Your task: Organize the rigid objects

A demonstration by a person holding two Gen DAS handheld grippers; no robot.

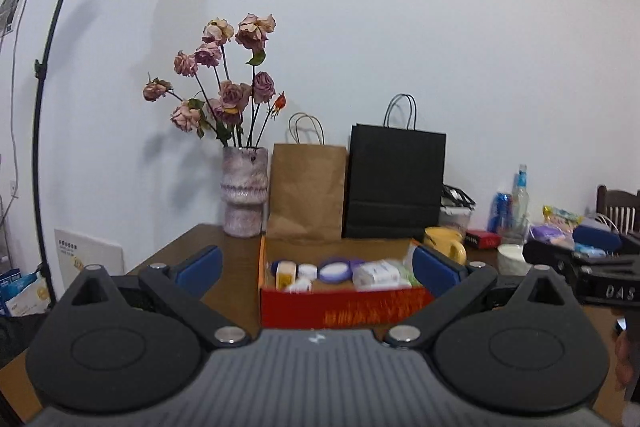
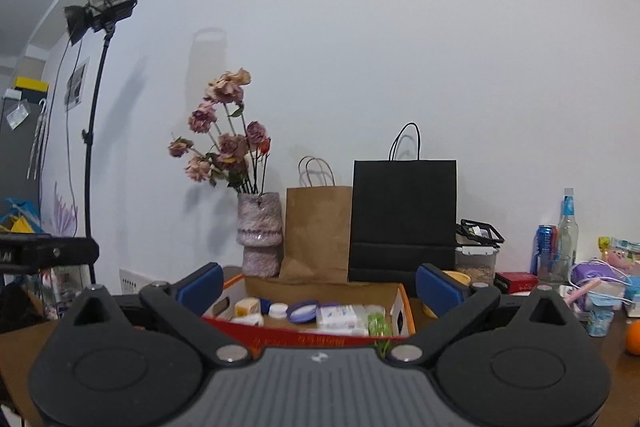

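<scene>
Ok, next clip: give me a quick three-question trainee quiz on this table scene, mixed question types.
1. True or false: both grippers hold something.
2. Which bag stands right beside the vase? A) the black bag B) the brown bag C) neither
3. Fill in: the small jars and packets lie inside the red ____.

Key
1. False. The left gripper and the right gripper are both open with nothing between the fingers.
2. B. The brown bag stands between the vase and the black bag.
3. Box, open-topped, on the wooden table in front of the bags.
</scene>
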